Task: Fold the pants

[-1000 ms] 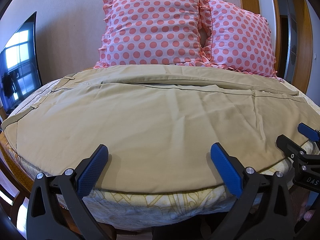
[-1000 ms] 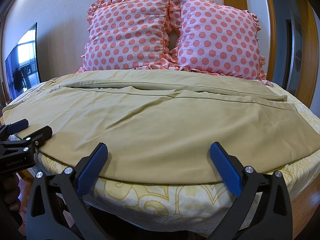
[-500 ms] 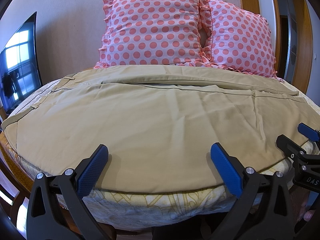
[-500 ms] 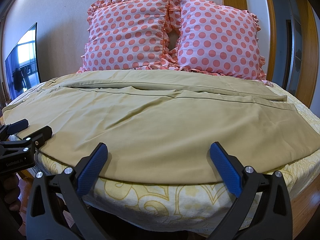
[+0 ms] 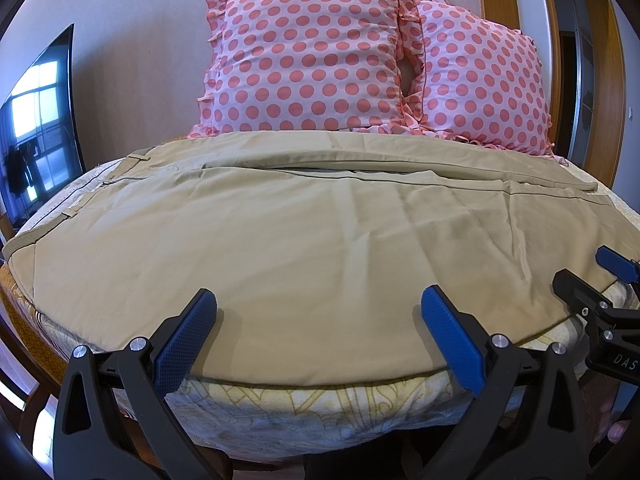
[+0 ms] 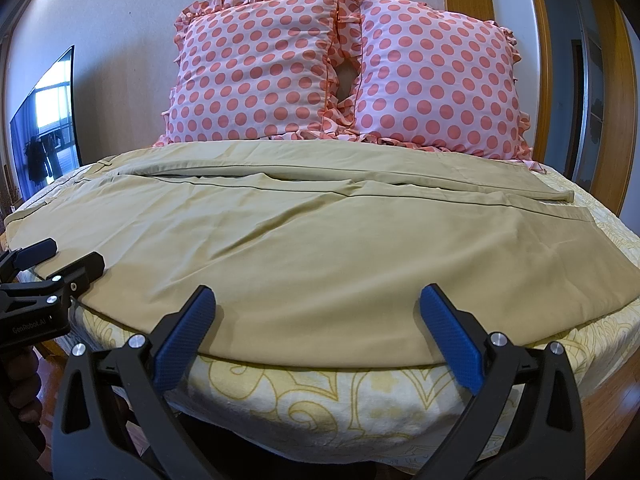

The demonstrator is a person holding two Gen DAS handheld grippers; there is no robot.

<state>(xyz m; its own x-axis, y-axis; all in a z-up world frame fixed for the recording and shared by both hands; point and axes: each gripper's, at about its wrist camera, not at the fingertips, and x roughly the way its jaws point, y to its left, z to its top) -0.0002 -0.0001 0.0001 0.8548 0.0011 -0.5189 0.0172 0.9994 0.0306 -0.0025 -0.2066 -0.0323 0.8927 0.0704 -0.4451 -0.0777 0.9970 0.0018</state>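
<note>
1. Pants (image 5: 304, 248), khaki, lying spread flat across the bed (image 5: 320, 404), waistband at left, hems at right.
2. Left view catching belt loops; right view catching both hems.
3. Left gripper (image 5: 320, 332) hovering at the near edge, jaws wide apart, gripping nothing.
4. Right gripper (image 6: 318, 332) likewise gaping, touching nothing.

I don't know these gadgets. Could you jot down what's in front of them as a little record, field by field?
Garment: tan pants, spread flat, legs side by side, not yet folded
Waistband: toward the left
Surface: bed, yellow-patterned cover
Behind: two pink polka-dot pillows
Left gripper: open, at the near edge
Right gripper: open, at the near edge
Held: nothing
</note>
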